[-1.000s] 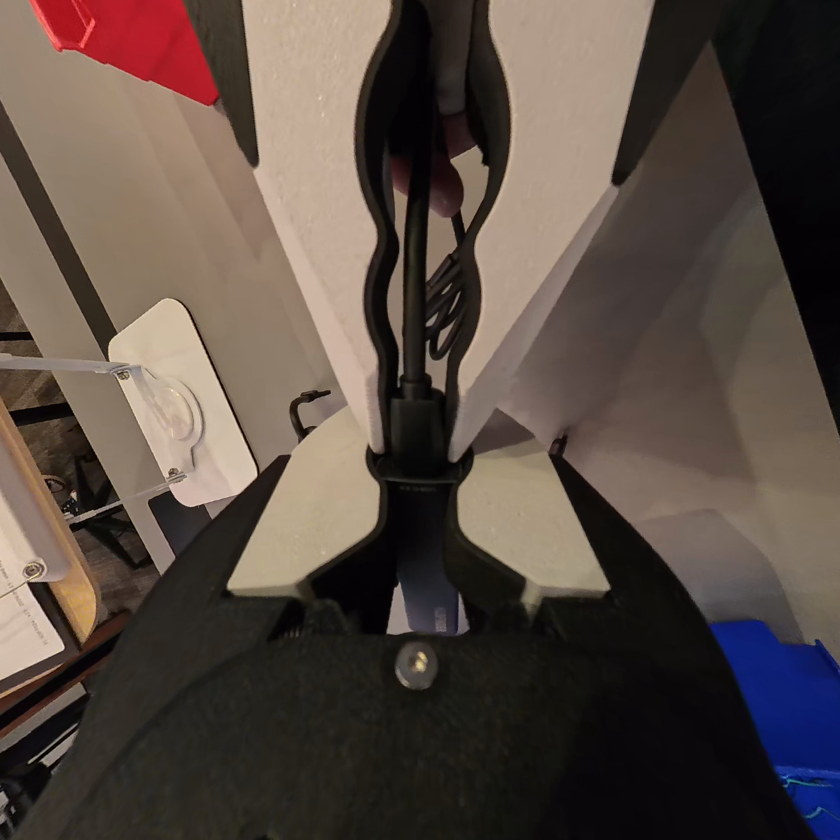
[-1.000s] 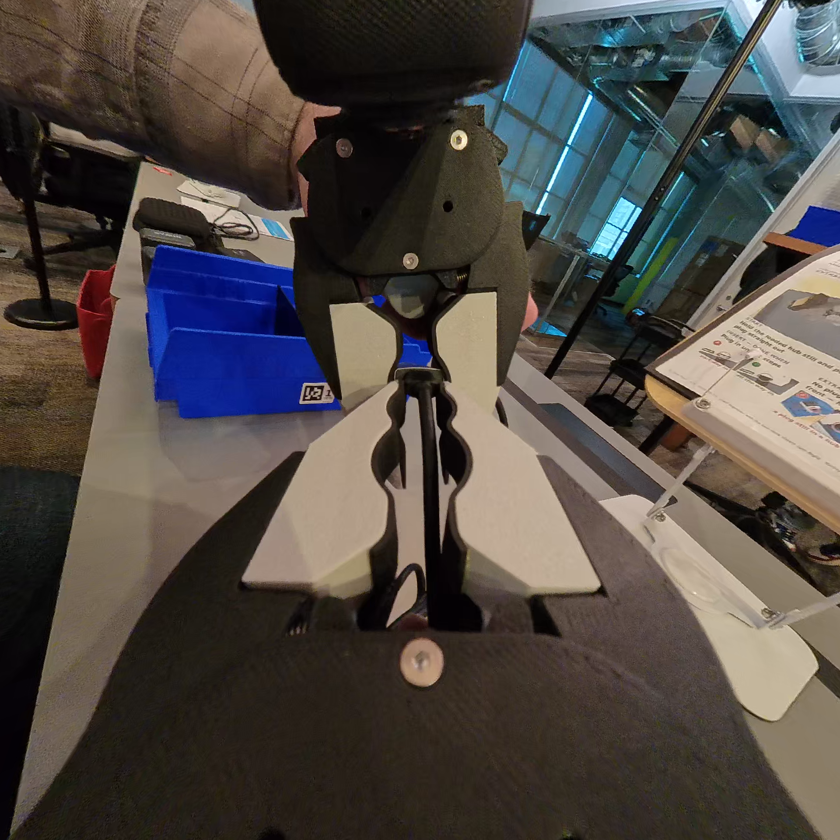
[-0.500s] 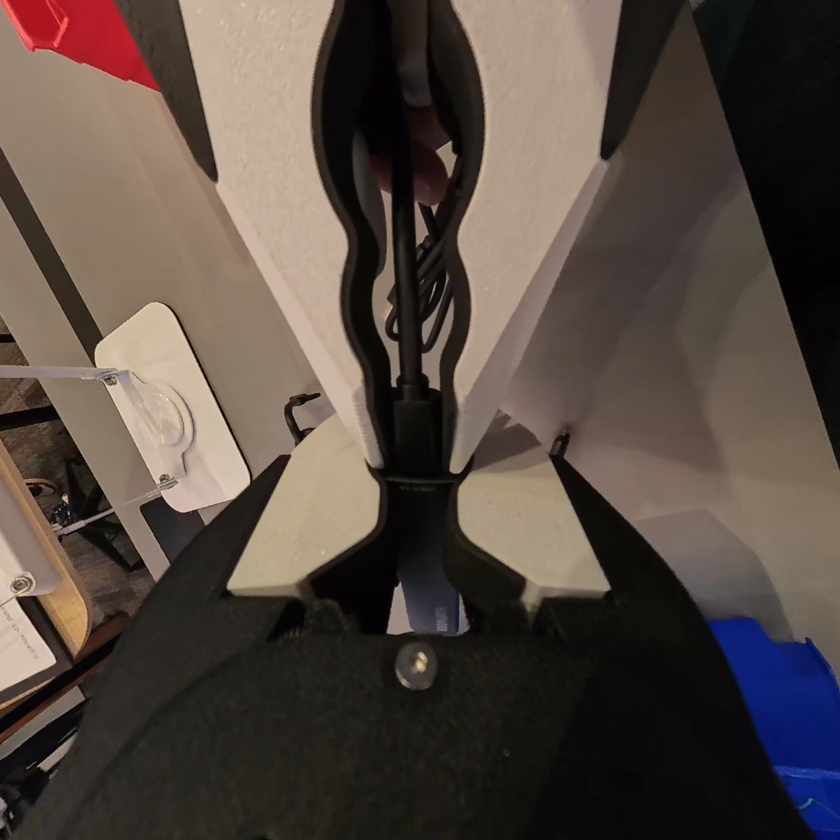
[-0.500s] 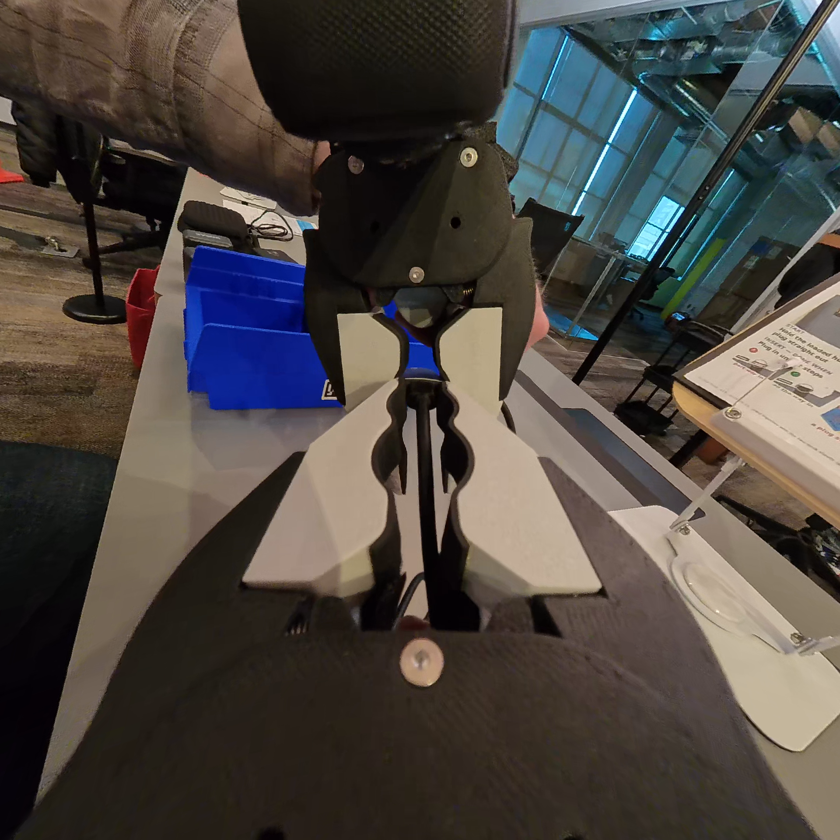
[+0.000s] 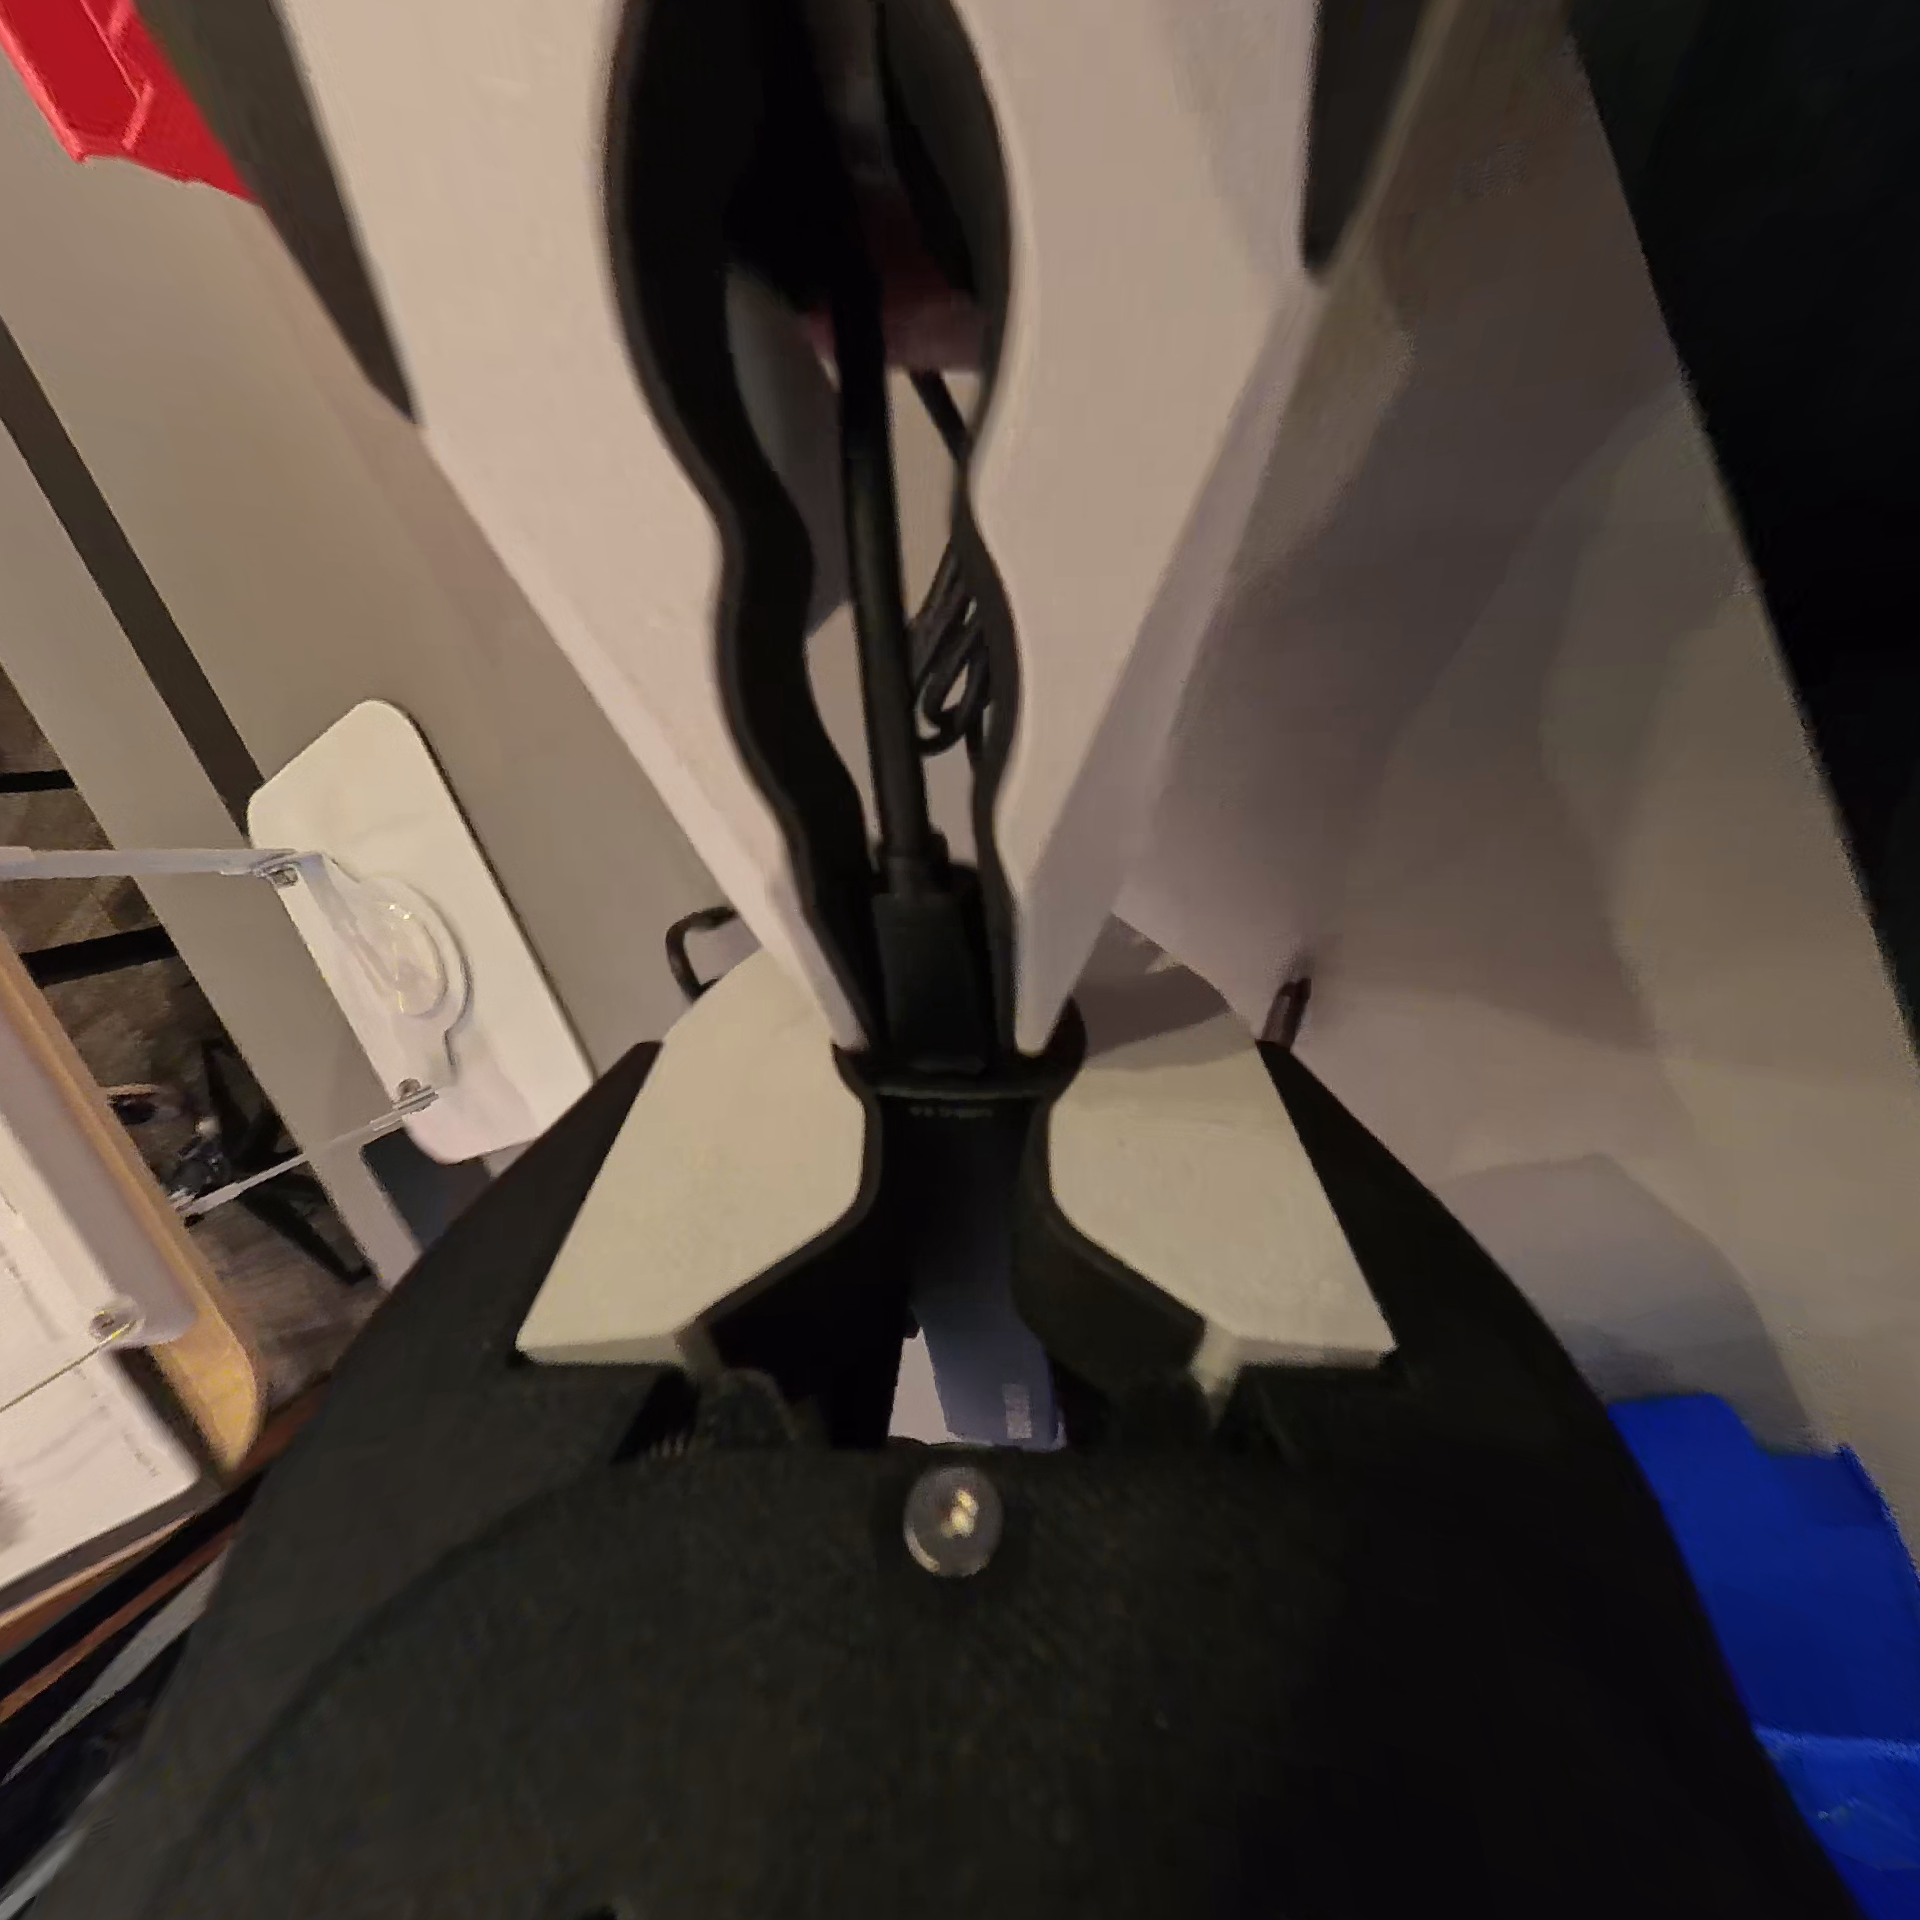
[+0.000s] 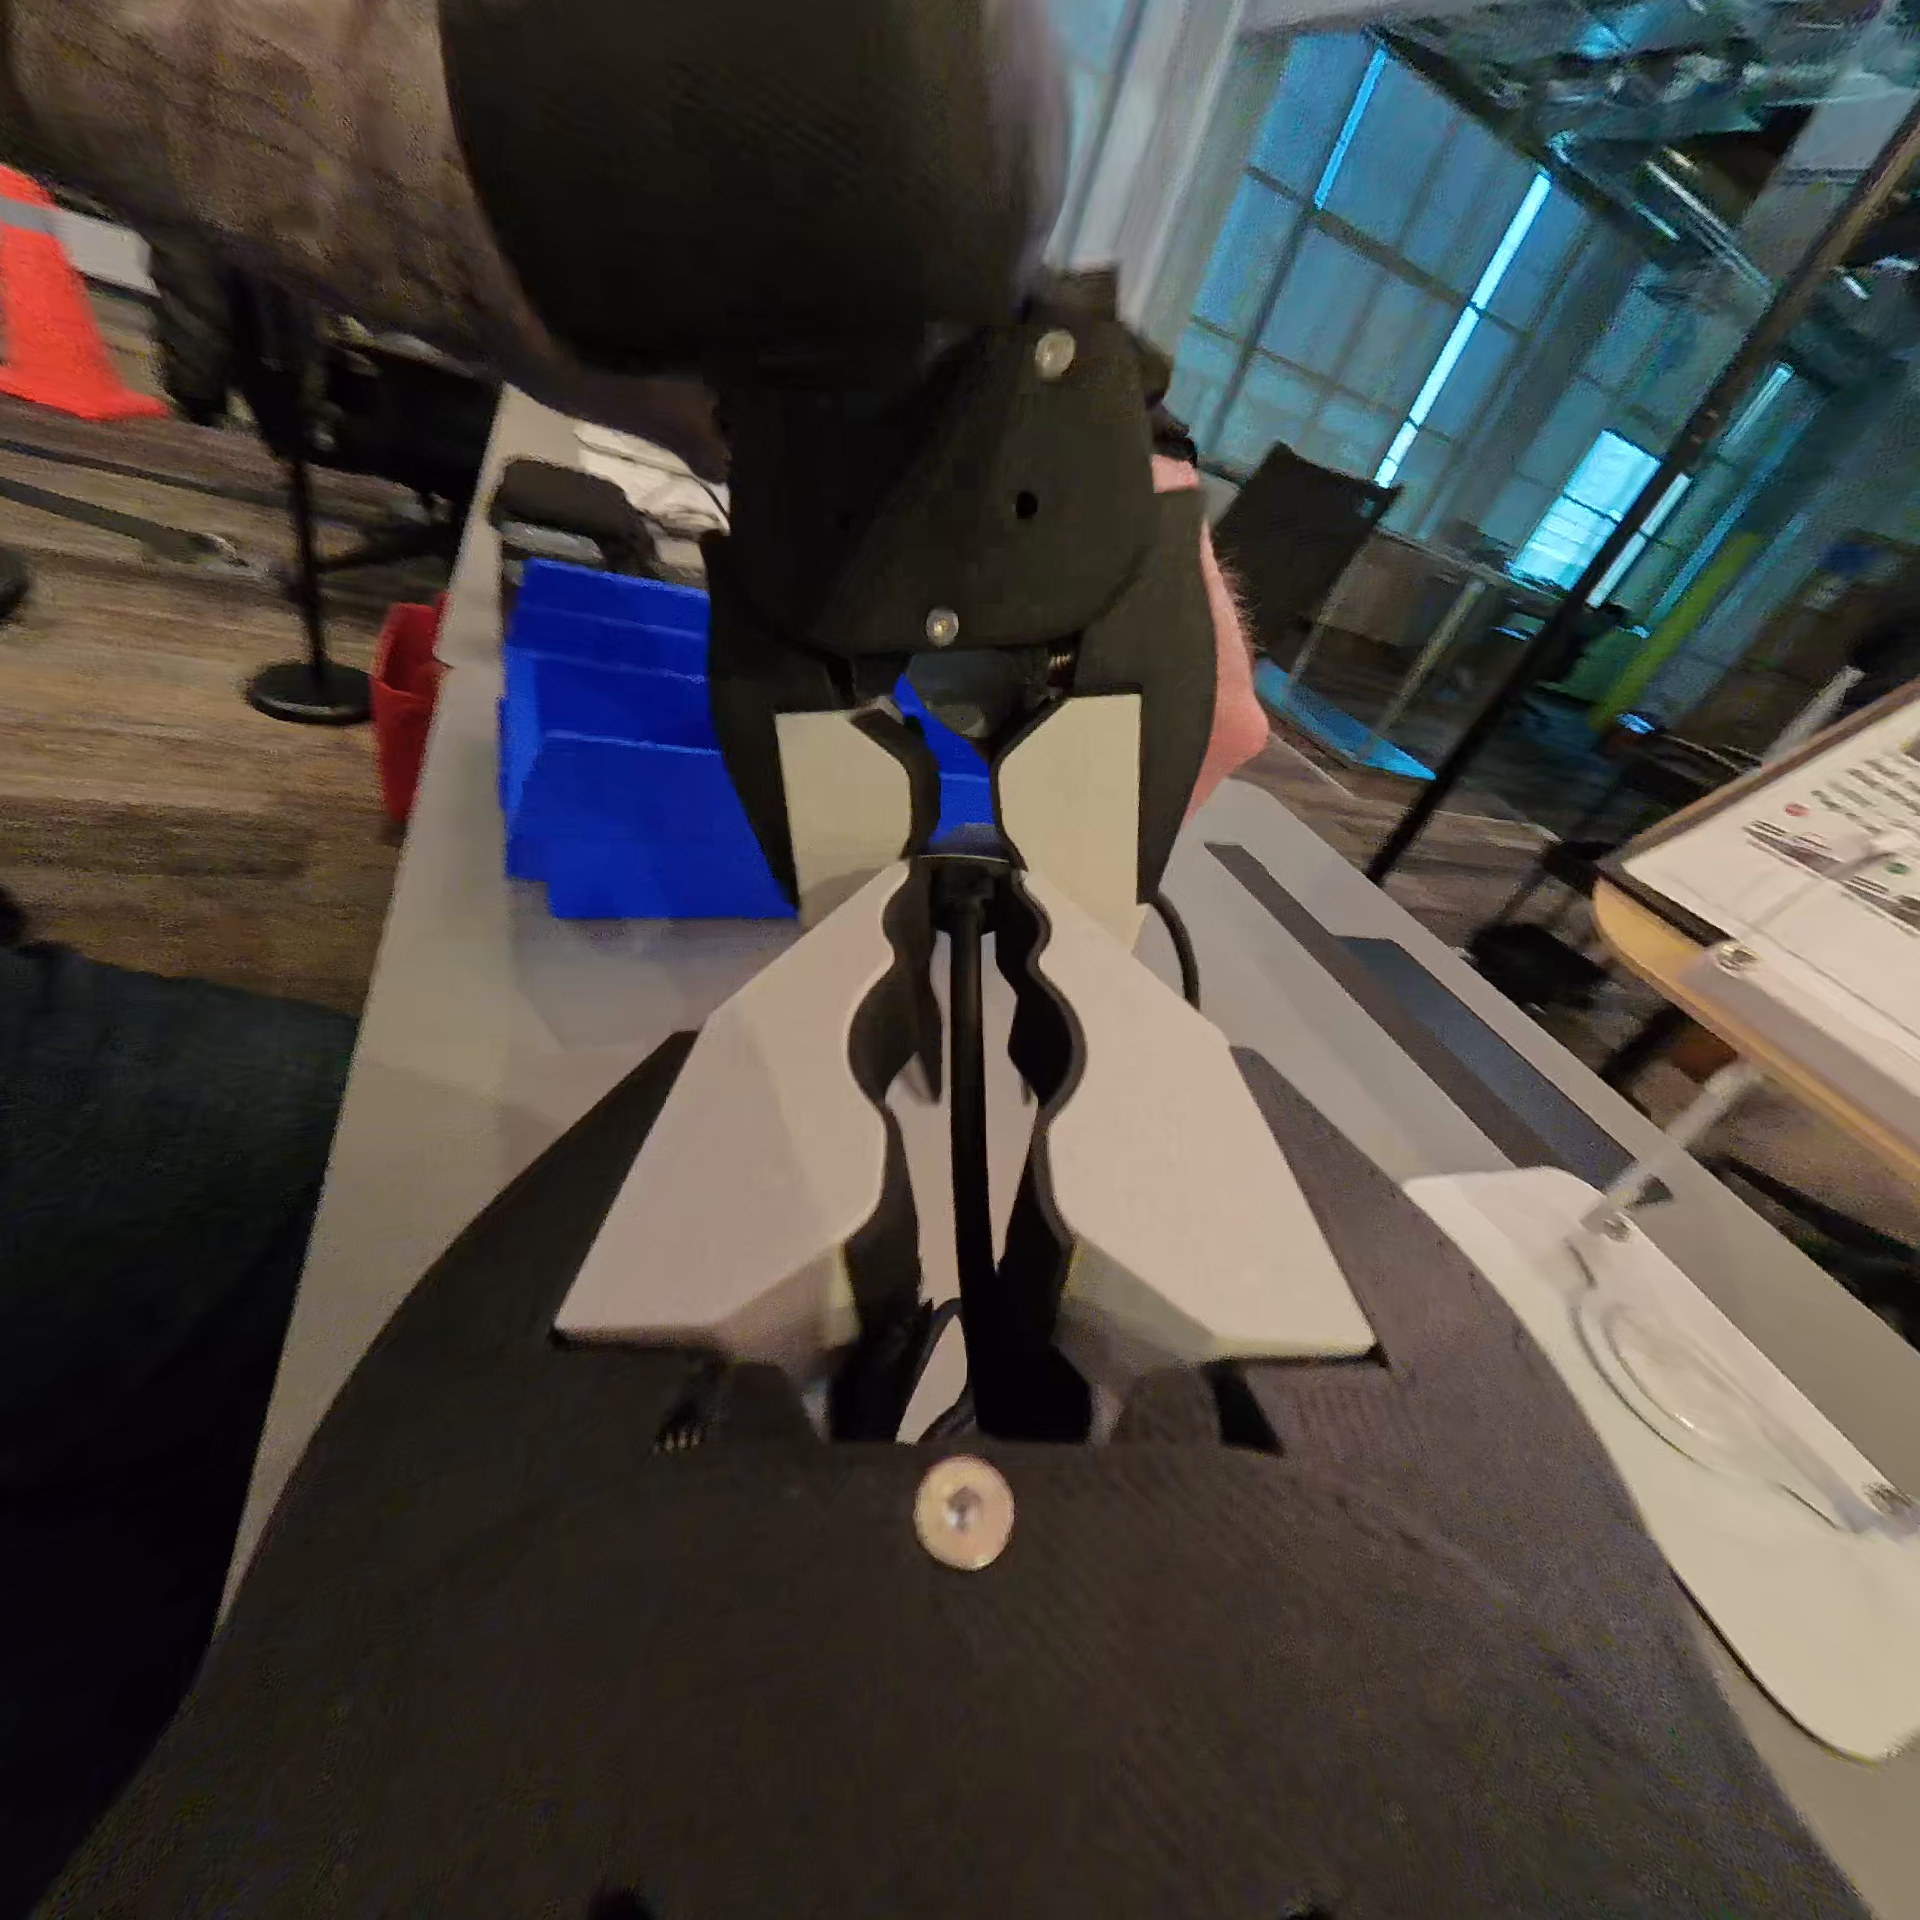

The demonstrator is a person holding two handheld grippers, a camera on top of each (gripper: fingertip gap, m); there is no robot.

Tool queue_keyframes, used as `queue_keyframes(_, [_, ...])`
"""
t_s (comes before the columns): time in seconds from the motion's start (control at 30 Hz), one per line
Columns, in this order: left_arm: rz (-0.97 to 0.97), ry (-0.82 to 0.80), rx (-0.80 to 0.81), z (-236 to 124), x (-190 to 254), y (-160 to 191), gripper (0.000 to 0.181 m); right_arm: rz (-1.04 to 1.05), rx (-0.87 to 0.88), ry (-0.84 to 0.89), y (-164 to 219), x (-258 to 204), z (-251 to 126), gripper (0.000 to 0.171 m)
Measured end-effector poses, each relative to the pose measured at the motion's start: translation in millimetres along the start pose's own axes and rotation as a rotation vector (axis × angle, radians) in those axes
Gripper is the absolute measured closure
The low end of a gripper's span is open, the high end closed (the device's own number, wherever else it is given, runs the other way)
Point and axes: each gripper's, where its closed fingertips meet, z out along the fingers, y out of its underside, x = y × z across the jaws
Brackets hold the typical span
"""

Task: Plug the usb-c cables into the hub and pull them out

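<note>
My left gripper point(image 5: 951, 1081) is shut on the dark hub point(image 5: 951, 1143), held on edge between its grey pads. My right gripper point(image 6: 966, 873) is shut on the plug of a black usb-c cable point(image 6: 966, 1122). The two grippers face each other tip to tip. In the left wrist view the plug point(image 5: 920, 956) meets the hub's edge with no metal tip showing, and the right gripper point(image 5: 935, 1023) comes in from above. The cable point(image 5: 883, 623) runs back between its fingers, with a coil of it behind. In the right wrist view the left gripper point(image 6: 961, 831) is straight ahead.
Blue bins point(image 6: 623, 790) and a red bin point(image 6: 405, 707) stand at the far left of the grey table point(image 6: 436, 1039). A white stand base point(image 6: 1714, 1403) with a clear holder and an instruction board point(image 6: 1818, 831) are at the right. A sleeve point(image 6: 260, 208) reaches in above.
Both grippers have kept their hold and stayed tip to tip. They have moved together, so the background has shifted and the frames are now blurred.
</note>
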Motion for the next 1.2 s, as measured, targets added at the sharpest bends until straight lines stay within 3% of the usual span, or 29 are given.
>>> queue_keyframes(0.03, [0.019, -0.033, -0.072, 0.4, -4.5, 14.4, 0.16, 0.036, 0.059, -0.026, -8.1, 1.8, -8.7, 0.162])
queue_keyframes(0.07, [0.006, -0.044, -0.108, -0.6, -7.0, 29.3, 0.16, 0.067, 0.081, -0.005, -11.3, 10.8, -17.7, 0.162])
queue_keyframes(0.13, [-0.066, -0.021, -0.035, -10.2, -2.7, 23.9, 0.161, 0.028, 0.034, 0.064, -4.7, 25.8, -25.9, 0.162])
queue_keyframes(0.3, [-0.04, -0.086, -0.095, -18.8, -15.9, 23.8, 0.161, 0.057, 0.038, 0.06, -17.8, 27.1, -26.1, 0.161])
queue_keyframes(0.6, [-0.134, -0.121, -0.036, -15.3, -2.4, 30.4, 0.161, 0.074, -0.048, 0.014, -47.4, 23.0, -46.4, 0.161])
queue_keyframes(0.87, [-0.15, -0.143, -0.011, -12.9, 9.9, 30.8, 0.161, 0.138, -0.007, 0.046, -98.6, 60.1, -135.8, 0.161])
queue_keyframes(1.2, [-0.178, -0.155, 0.015, -10.0, 15.1, 31.7, 0.161, 0.201, -0.025, 0.171, -98.8, 102.1, -229.1, 0.161])
